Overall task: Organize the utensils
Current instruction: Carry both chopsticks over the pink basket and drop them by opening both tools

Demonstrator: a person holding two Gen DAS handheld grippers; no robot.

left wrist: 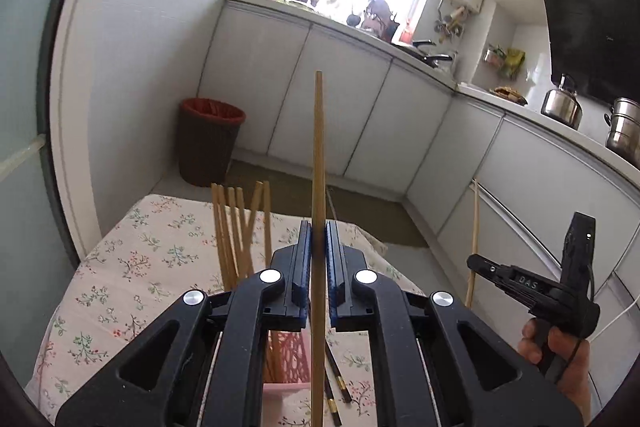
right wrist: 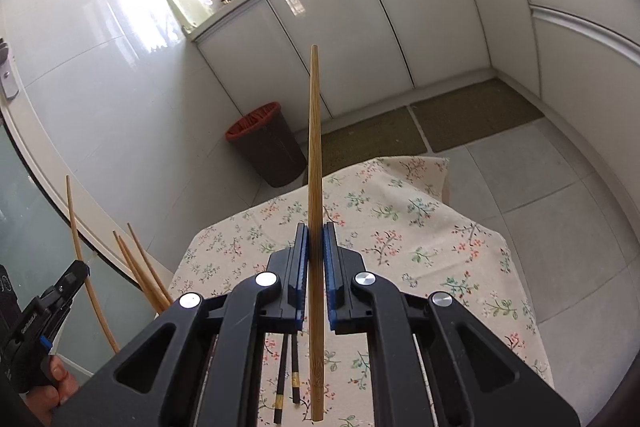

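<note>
Both claws are clamped tight, each on one bamboo chopstick. Your left gripper (left wrist: pixel 318 247) pinches its bamboo chopstick (left wrist: pixel 319 155) partway along the shaft, so the stick runs straight out ahead between the blue pads, narrow tip forward and up, butt trailing back under the camera. Your right gripper (right wrist: pixel 316 247) holds its own bamboo chopstick (right wrist: pixel 315 147) the same way.

Where they go, I'd judge, is the pink holder (left wrist: pixel 294 351), low in the left wrist view, just under and behind the left claw. A bunch of bamboo chopsticks (left wrist: pixel 240 227) already stands in it, fanning upward just left of your pads. So the holder sits below the left claw, while the held stick lies closer to level than upright. You will likely need to tip that long axis upright before it can drop in. The left hand is the nearer one; the right sits off to the side.

A pair of black chopsticks (right wrist: pixel 288 371) lies flat on the floral tablecloth (right wrist: pixel 400 227) beside the holder. The cloth's far edge falls away to open floor, with a brown waste bin (left wrist: pixel 210 143) beyond. Plenty of air overhead; the standing bunch is the thing to mind.
</note>
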